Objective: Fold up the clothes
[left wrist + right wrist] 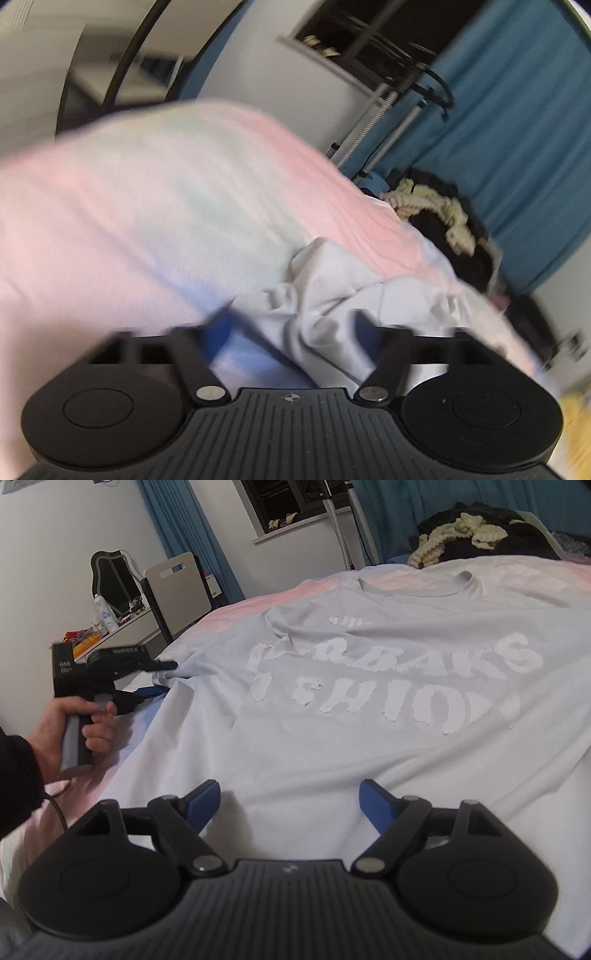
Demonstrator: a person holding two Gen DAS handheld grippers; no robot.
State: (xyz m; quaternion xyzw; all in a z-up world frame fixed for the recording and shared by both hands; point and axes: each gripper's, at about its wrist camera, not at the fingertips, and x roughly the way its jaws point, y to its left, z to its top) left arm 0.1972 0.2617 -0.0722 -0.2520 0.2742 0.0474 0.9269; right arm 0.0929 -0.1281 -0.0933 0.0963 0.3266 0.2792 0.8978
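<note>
Tee (369, 709) lying flat across the bed (236, 609), soft, light and floppy, so grabbing at sleeve (177, 672) and hem edges looks best; left gripper (162, 677) spreading wide around bunched left sleeve, right gripper (290, 799) hovering spread over near hem, pinching nothing

The left tongs (291, 332) stand wide open over a crumpled pale grey shirt (332, 291) on the pink bed (147, 192). Picture blurry.

Motion blur smears the left tongs' blue pads (221, 328) and the bedsheet (129, 192); the T-shirt (369, 738) runs off at 3 o'clock.
</note>
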